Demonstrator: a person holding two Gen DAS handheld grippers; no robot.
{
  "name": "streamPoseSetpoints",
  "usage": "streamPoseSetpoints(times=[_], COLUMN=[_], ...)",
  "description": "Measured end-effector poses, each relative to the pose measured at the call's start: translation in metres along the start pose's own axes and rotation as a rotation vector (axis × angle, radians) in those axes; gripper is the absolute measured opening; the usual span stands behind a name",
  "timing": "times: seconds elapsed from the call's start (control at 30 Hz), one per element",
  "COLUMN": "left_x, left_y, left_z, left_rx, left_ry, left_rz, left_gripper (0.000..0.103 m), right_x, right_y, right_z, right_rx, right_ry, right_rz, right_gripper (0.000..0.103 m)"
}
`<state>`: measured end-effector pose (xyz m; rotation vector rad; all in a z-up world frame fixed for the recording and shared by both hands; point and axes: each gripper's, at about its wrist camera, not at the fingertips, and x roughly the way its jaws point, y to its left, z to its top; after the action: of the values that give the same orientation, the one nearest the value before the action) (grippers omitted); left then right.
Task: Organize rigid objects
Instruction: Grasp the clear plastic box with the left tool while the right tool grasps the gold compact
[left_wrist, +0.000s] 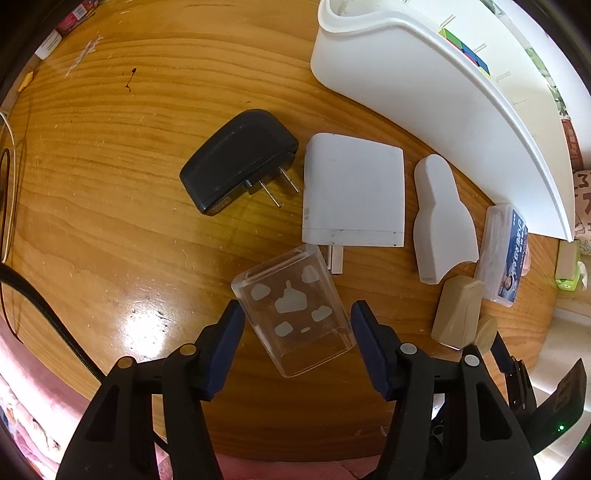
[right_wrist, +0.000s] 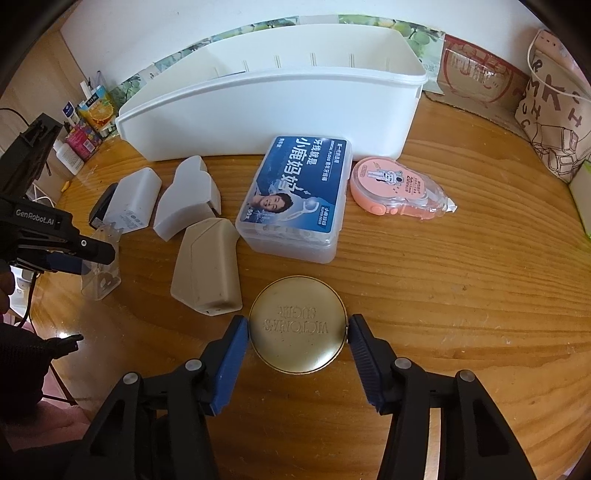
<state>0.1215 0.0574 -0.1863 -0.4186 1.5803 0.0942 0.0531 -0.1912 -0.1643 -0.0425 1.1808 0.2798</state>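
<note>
The left claw (left_wrist: 297, 317) straddles a clear plastic block (left_wrist: 293, 314) on the wooden tabletop (left_wrist: 129, 229), one pad touching, the other just off. The right claw (right_wrist: 297, 330) clamps a round gold tin (right_wrist: 298, 324) near the white bin (right_wrist: 273, 110).

The left gripper (left_wrist: 297, 321) is pointing steeply downward, its blue pads (left_wrist: 229, 334) bracketing something without clearly pressing. The right gripper (right_wrist: 297, 334) is pointing downward too, its fingertips meeting an object's edges.
</note>
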Motion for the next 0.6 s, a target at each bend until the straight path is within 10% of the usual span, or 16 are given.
streamPoseSetpoints(times=[0.6], left_x=[-0.018], left_y=[0.017], left_z=[-0.034], left_rx=[-0.039], left_ry=[-0.062], left_rz=[-0.036], left_gripper=[0.059], right_x=[-0.03], right_y=[-0.001], right_z=[-0.014], right_rx=[-0.03], right_ry=[-0.069], right_rz=[-0.004], right_gripper=[0.056])
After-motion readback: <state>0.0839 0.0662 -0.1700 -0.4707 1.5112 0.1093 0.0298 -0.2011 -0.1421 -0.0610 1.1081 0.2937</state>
